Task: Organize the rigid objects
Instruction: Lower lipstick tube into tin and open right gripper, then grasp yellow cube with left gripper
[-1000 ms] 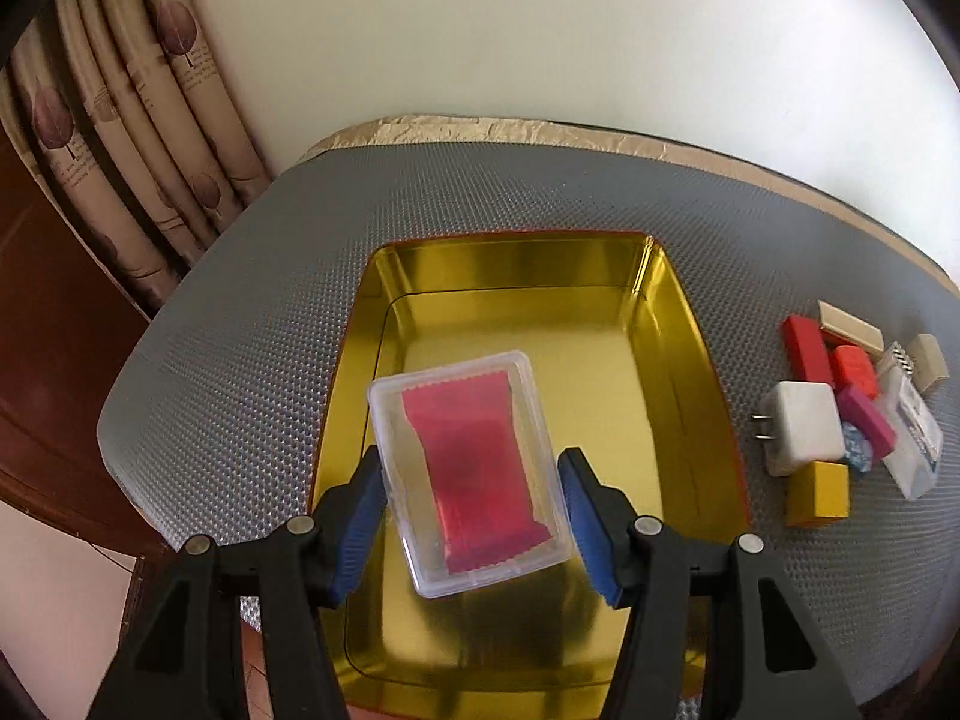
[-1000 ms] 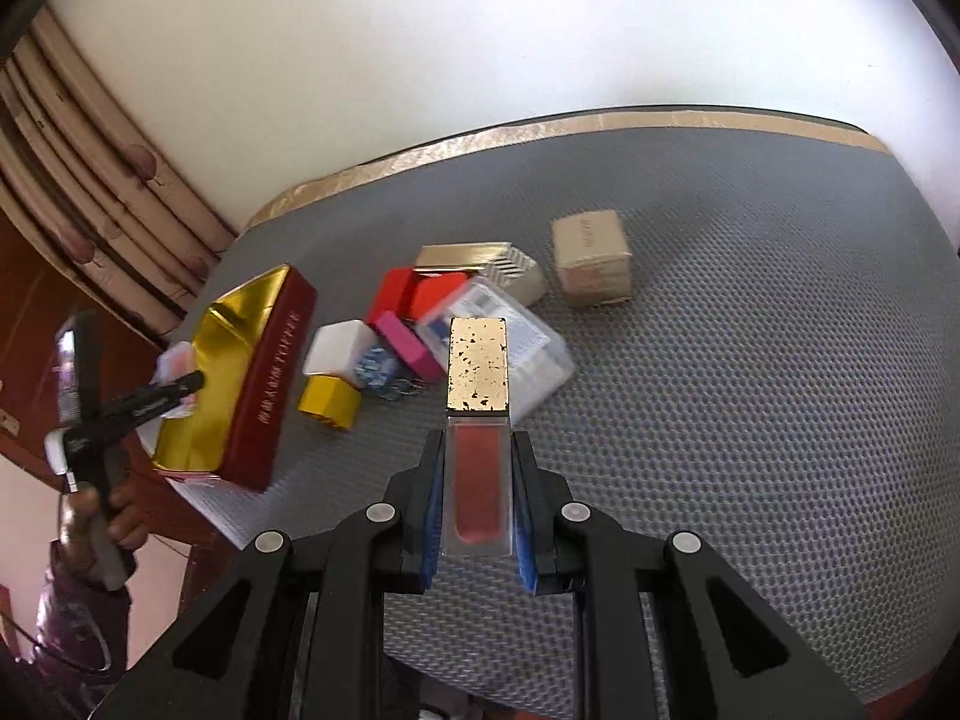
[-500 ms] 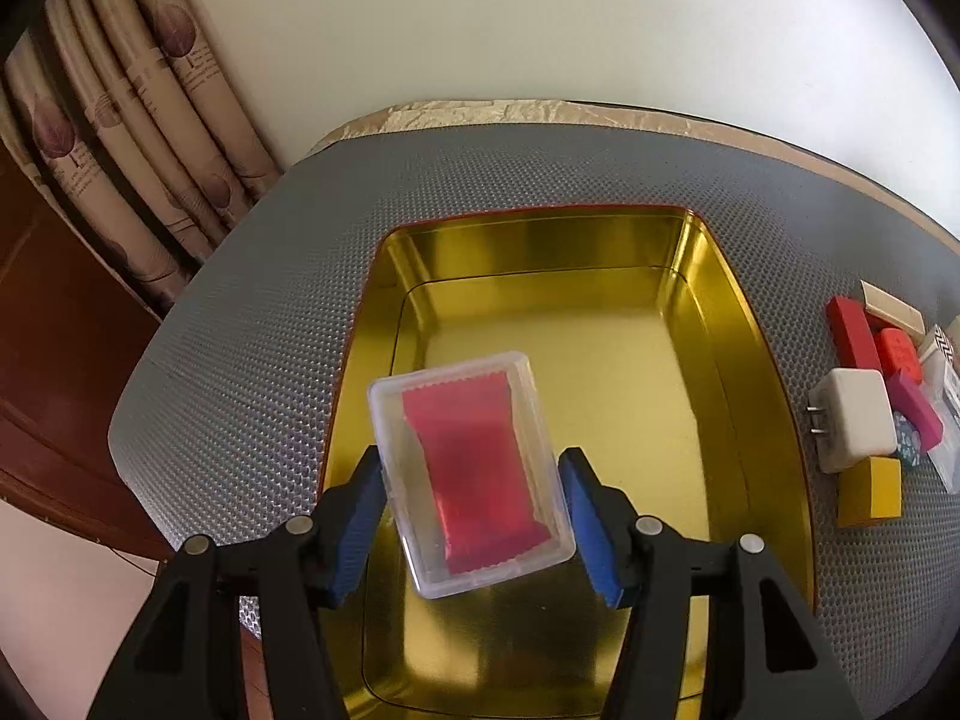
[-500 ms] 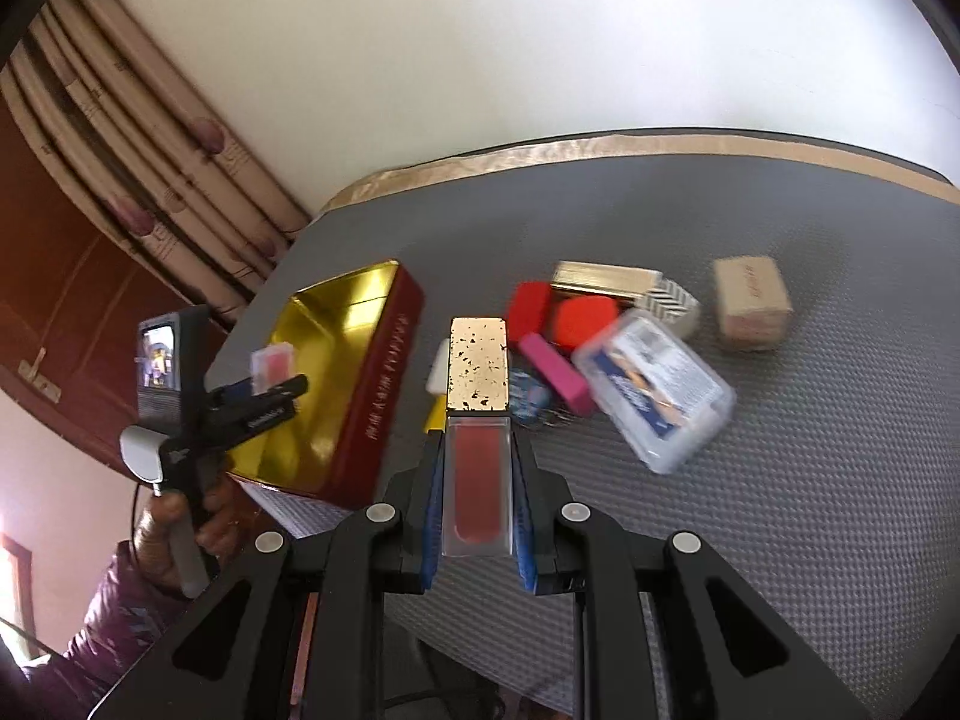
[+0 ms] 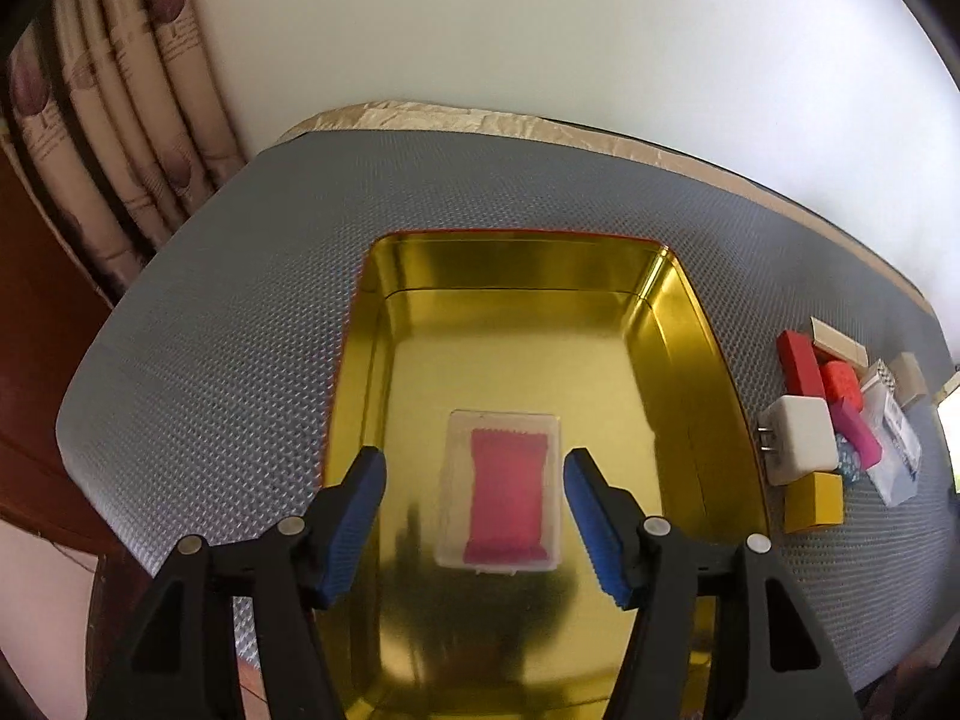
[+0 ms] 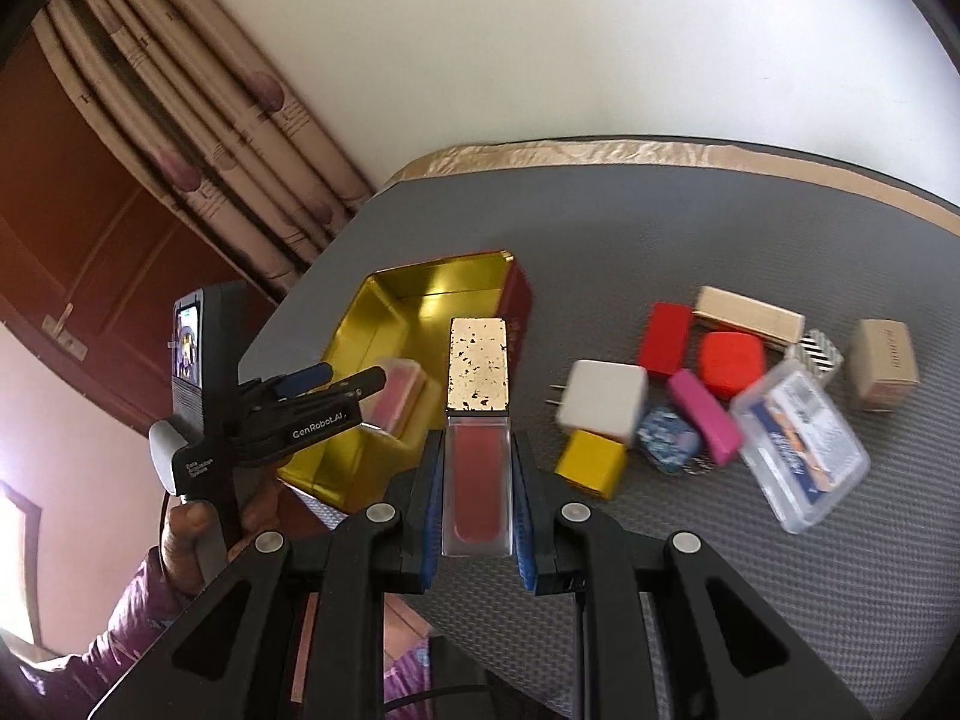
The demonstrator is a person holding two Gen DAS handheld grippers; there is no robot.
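Grey mat, curtain behind. Left gripper jaws just opening, clear plastic case loose between them, lying in gold tin. Right gripper clamped on lip-gloss tube, tin ahead-left. Risk: grippers colliding over tin; withdrawing pad nudging case.

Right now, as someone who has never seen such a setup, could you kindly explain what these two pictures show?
There is no robot: a person holds a two-finger gripper in each hand, each carrying a fisheye camera looking along its fingers. The left camera shows the left gripper over a gold tin; its jaws have just been opening, and the clear case with a pink packet lies in the tin, apart from the pads. The right camera shows the right gripper shut on a gold-capped red lip gloss. On the grey mat lie a white charger, a yellow block and other small boxes.
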